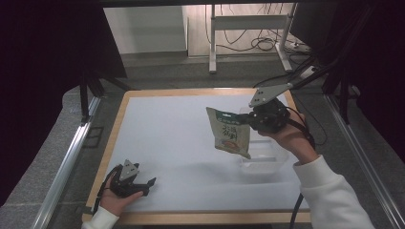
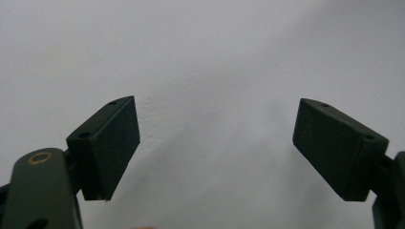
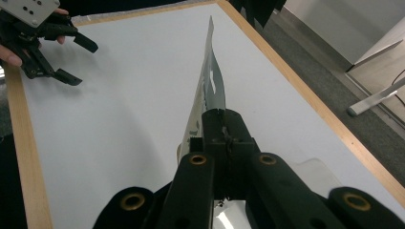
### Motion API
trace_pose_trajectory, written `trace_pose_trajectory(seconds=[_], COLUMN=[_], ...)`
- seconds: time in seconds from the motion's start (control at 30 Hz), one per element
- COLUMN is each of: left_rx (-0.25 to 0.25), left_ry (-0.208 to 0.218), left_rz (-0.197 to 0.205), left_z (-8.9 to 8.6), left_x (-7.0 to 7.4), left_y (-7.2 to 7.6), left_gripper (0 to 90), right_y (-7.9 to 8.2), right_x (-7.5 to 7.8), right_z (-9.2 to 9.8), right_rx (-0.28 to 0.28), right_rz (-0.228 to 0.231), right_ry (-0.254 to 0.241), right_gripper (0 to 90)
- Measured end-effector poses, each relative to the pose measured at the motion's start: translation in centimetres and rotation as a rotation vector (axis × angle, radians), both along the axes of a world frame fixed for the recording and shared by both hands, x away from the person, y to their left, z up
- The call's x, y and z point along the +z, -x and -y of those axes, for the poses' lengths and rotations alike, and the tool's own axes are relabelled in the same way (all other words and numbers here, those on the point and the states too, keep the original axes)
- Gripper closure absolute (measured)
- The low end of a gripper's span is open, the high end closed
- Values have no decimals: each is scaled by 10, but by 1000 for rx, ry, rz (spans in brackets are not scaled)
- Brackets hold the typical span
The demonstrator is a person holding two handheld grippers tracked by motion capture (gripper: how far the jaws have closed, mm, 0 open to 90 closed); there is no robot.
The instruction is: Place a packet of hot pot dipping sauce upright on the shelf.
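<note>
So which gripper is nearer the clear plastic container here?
Right. The right gripper, shut on the snack pouch, is raised just above the clear plastic container. The left gripper rests open at the table's near-left corner, well away.

Green-and-beige printed pouch point(image 1: 230, 132), white table point(image 1: 167, 133) with light wood rim, black jaws.

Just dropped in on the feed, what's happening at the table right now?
A person works with a handheld gripper in each hand. The right gripper is shut on the edge of a snack pouch and holds it in the air, beside and partly above a clear plastic container that sits on the white table. The pouch is not in the container. The left gripper rests low at the near left of the table with its jaws open and nothing between them.
</note>
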State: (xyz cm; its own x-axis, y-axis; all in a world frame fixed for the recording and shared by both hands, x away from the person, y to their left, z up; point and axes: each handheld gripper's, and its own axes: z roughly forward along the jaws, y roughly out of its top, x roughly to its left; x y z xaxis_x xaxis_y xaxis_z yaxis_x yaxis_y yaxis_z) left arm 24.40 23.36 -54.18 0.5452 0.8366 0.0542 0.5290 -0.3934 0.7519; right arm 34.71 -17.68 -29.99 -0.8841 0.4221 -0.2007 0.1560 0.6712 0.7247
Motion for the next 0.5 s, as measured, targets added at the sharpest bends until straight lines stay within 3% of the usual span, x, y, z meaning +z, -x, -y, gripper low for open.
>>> trace_pose_trajectory(seconds=[0.5], left_rx=[5], left_ry=[-7], left_rz=[1], left_z=[1], left_x=[0], left_y=[0], left_gripper=[161], right_y=[3], right_x=[2], right_z=[25], right_rx=[-30], right_rz=[5], right_ry=[-4], right_gripper=[900])
